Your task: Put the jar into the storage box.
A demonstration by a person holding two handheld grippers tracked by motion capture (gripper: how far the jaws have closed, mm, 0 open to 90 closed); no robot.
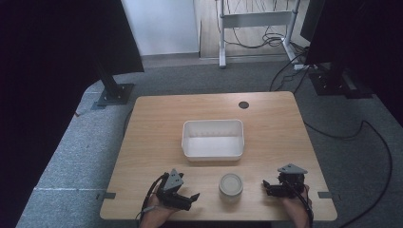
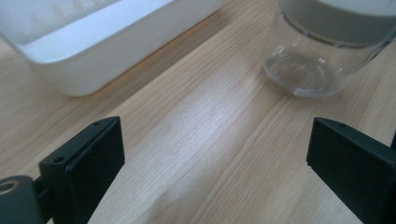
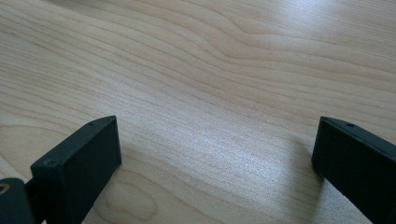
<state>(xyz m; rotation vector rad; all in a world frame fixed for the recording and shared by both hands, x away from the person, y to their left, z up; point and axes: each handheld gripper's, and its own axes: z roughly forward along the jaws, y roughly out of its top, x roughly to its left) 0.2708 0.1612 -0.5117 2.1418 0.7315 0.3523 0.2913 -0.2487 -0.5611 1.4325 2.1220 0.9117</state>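
Wooden table [image 1: 157, 118] first, broad and bare, with the white bin [image 1: 213, 138] parked dead centre — open side up, ready to receive. Nearer the person sits the glass jar [image 1: 231, 185], lid on, upright between both tools, within easy reach of either. Left gripper [image 1: 186, 197] angles toward it, jaws spread wide, holding nothing. Right gripper [image 1: 266, 186] — also gaping, empty — hovers low over plain wood.
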